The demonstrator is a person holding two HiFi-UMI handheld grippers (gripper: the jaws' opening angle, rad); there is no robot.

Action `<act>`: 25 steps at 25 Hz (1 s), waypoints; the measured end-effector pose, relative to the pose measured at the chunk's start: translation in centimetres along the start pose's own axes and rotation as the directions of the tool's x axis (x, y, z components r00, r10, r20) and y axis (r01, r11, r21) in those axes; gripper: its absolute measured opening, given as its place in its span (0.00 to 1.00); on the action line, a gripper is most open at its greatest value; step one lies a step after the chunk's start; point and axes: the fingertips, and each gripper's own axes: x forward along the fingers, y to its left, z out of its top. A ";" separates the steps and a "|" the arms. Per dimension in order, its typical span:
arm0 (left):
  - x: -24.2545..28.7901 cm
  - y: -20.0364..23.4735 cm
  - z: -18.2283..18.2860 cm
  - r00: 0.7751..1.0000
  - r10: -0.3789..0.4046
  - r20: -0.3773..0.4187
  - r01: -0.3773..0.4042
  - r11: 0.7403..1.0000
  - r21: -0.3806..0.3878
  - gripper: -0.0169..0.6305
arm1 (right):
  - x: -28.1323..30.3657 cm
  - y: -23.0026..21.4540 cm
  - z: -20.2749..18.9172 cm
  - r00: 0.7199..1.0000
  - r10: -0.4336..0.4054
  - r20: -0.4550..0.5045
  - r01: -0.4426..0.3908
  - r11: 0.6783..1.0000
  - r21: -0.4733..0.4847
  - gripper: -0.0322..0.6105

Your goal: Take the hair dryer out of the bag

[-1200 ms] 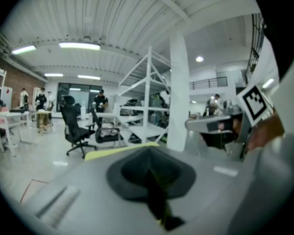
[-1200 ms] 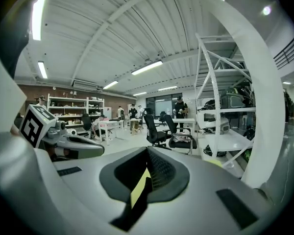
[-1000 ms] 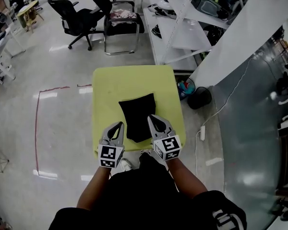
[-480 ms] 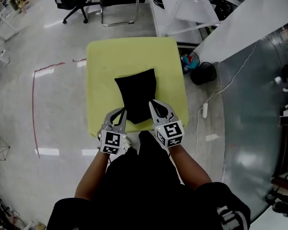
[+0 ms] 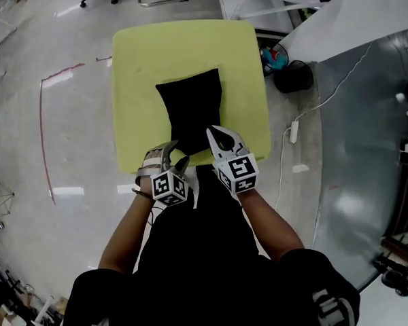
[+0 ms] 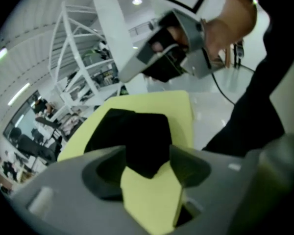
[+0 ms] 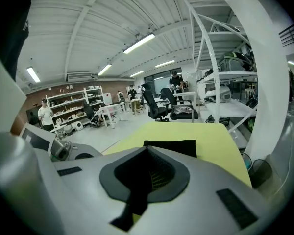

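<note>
Black bag (image 5: pixel 189 107) on yellow-green table (image 5: pixel 139 60); left gripper (image 5: pixel 175 156) jaws just opening, bag's near corner between them, ungripped; right gripper (image 5: pixel 214 134) clenched, empty.

yellow table (image 5: pixel 143 80), black bin (image 5: pixel 294 77), office chair (image 7: pixel 153 105)

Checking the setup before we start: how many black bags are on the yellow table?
1. The black bag lies flat mid-table on the yellow table, reaching toward its near edge. Nearly the whole tabletop shows, so a hidden second is unlikely.
</note>
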 end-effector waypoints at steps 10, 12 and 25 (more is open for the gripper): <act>3.7 -2.9 -3.1 0.991 0.046 -0.124 -0.013 0.967 0.253 0.45 | -0.1 0.0 -3.7 0.997 0.011 -0.075 -0.013 0.999 -0.037 0.06; 4.0 -2.9 -3.0 0.991 0.057 -0.121 -0.026 0.970 0.241 0.45 | -0.1 0.0 -4.5 0.996 0.011 -0.093 -0.015 0.999 -0.041 0.06; 3.1 -0.6 -0.7 0.997 0.052 -0.052 -0.049 0.997 0.057 0.06 | -0.3 0.9 -8.4 0.985 0.029 -0.171 -0.039 0.998 -0.058 0.06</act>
